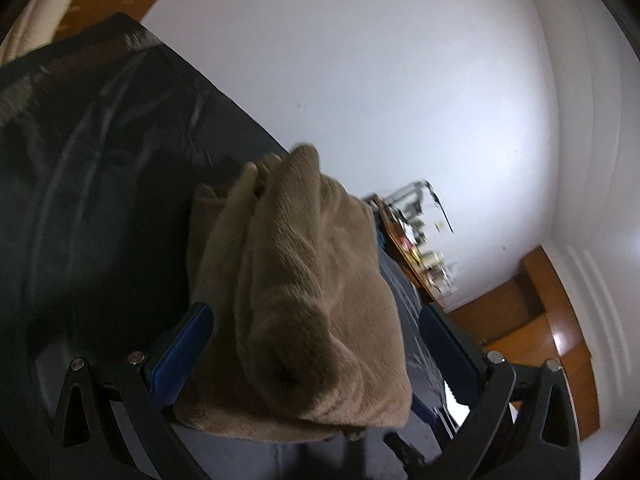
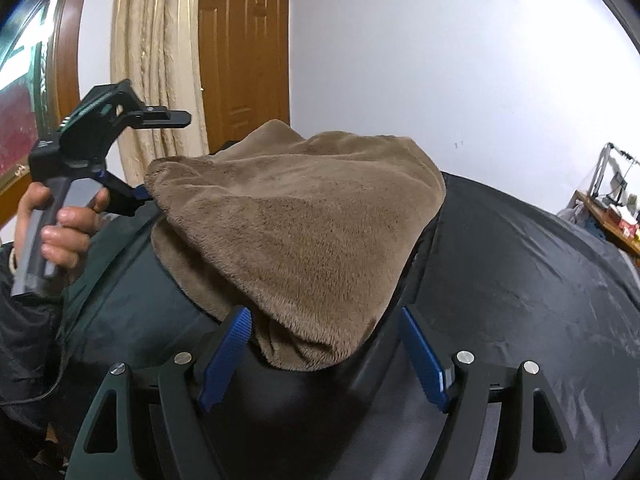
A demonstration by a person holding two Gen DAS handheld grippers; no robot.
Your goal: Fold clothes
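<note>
A brown fleece garment [image 2: 304,220] lies bunched and folded over on a black cloth-covered table [image 2: 520,280]. My right gripper [image 2: 326,324] is open, its blue pads on either side of the garment's near corner. In the left wrist view the same garment [image 1: 304,300] fills the gap between the pads of my left gripper [image 1: 316,320], which is open around it. The left gripper also shows in the right wrist view [image 2: 138,194], held by a hand at the garment's left edge.
A white wall [image 2: 440,60] stands behind the table. A wooden door [image 2: 244,48] and cream curtain [image 2: 156,60] are at the back left. A cluttered wooden desk [image 2: 612,216] is at the far right. The table edge [image 1: 208,80] runs diagonally in the left wrist view.
</note>
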